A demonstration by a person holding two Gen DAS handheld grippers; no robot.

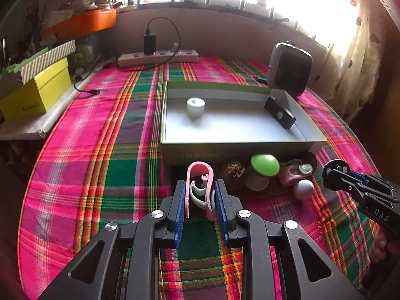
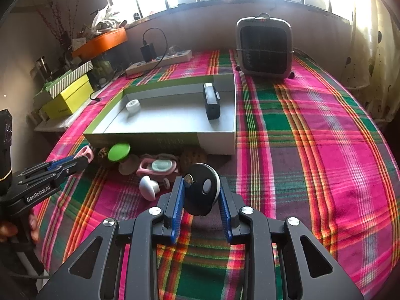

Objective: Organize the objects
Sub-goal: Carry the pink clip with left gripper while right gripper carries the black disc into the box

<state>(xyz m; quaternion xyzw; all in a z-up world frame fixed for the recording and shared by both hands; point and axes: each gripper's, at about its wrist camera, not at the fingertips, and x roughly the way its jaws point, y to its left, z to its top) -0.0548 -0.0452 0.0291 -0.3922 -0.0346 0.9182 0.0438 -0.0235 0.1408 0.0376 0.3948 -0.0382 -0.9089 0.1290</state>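
Box (image 1: 240, 147): open-topped, so loads can drop in; loose items crowd just before it.
Left gripper (image 1: 200, 195): pinching pink clip (image 1: 200, 175), near box.
Right gripper (image 2: 201, 196): clamping black disc (image 2: 200, 192), likely box-bound.

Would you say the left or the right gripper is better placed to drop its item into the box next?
Probably the left gripper: its pink clip sits just before the box wall. The right gripper, holding a black disc, is farther back.

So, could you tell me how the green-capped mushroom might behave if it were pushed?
The green-capped mushroom looks top-heavy, its wide cap over a narrower pale stem, so it probably tips. The rounded cap would likely roll. The box just behind may stop it.
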